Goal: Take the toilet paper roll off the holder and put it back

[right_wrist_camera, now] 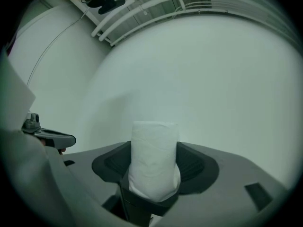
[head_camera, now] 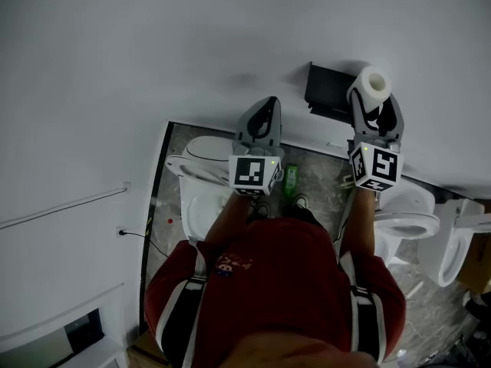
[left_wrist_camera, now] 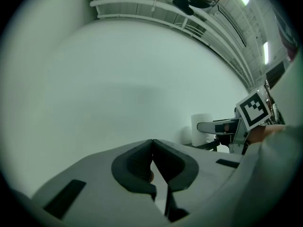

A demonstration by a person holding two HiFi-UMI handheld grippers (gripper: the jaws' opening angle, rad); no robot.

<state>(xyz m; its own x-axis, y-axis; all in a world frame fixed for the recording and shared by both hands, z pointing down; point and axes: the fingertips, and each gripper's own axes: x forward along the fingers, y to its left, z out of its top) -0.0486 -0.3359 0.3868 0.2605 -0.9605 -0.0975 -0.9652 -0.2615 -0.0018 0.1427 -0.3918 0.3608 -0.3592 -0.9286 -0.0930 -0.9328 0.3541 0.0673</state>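
toilet paper roll (right_wrist_camera: 154, 160) clamped upright, hand-held gripper (right_wrist_camera: 154, 167)

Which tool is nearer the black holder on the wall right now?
Right. The right tool, gripping the toilet paper roll, is just right of the holder; the left tool, shut, is farther off on its left.

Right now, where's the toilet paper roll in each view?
Head view: upper right, toilet paper roll in the right gripper, beside the holder.
Left gripper view: toilet paper roll right of centre.
Right gripper view: toilet paper roll bottom centre, between the jaws.
Shared landmark: the white wall behind it.
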